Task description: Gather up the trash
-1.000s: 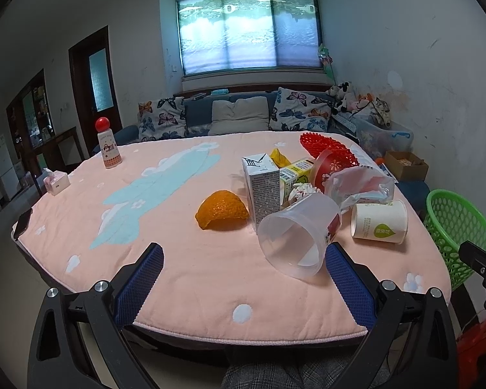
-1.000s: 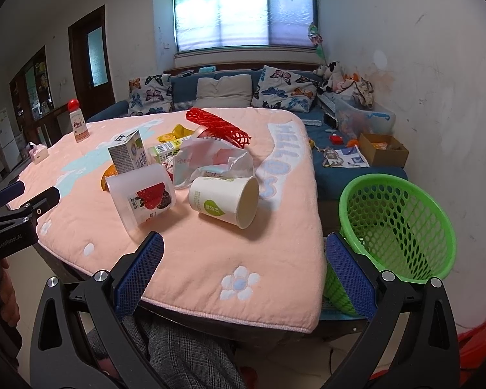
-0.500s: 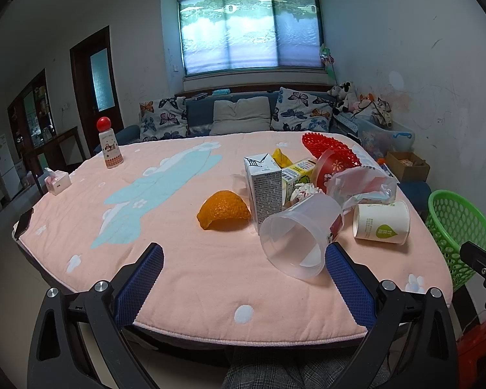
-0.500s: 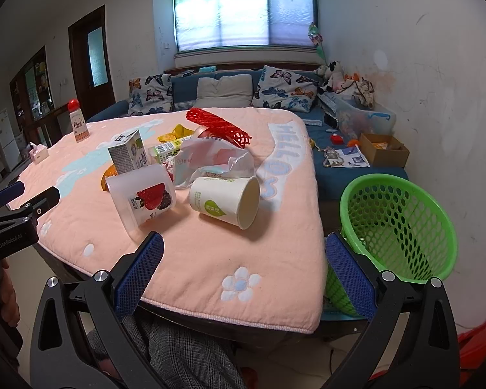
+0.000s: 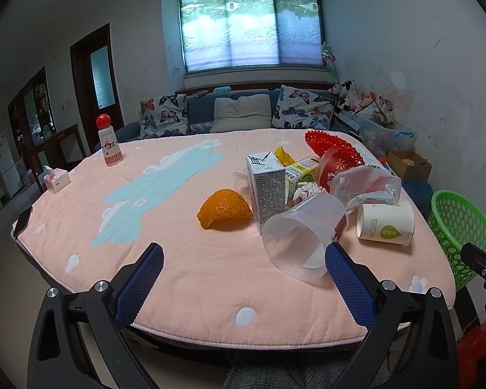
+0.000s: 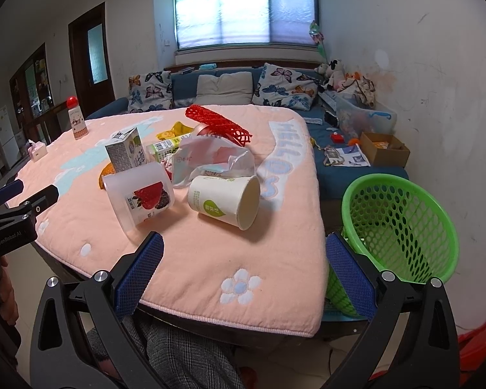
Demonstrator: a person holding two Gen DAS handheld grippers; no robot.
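Observation:
Trash is piled on the pink table (image 5: pixel 184 259): a clear plastic cup (image 5: pixel 303 236) (image 6: pixel 139 194) on its side, a white paper cup (image 5: pixel 385 222) (image 6: pixel 225 199) on its side, an orange peel (image 5: pixel 225 209), a grey milk carton (image 5: pixel 265 184) (image 6: pixel 126 152), a crumpled plastic bag (image 5: pixel 366 183) (image 6: pixel 210 159) and red mesh (image 6: pixel 218 123). A green basket (image 6: pixel 398 223) (image 5: pixel 460 223) stands beside the table on the right. My left gripper (image 5: pixel 243 278) hangs open at the near edge, below the peel and clear cup. My right gripper (image 6: pixel 243 269) is open, below the paper cup.
A red-capped bottle (image 5: pixel 108 146) and a tissue box (image 5: pixel 56 180) stand at the table's far left. A sofa with butterfly cushions (image 5: pixel 243 113) lies behind. A cardboard box (image 6: pixel 384 149) and papers sit on a blue bench. Checked trousers (image 6: pixel 184 356) show below.
Both grippers have crept slightly nearer the table; nothing on the table has moved and both stay open.

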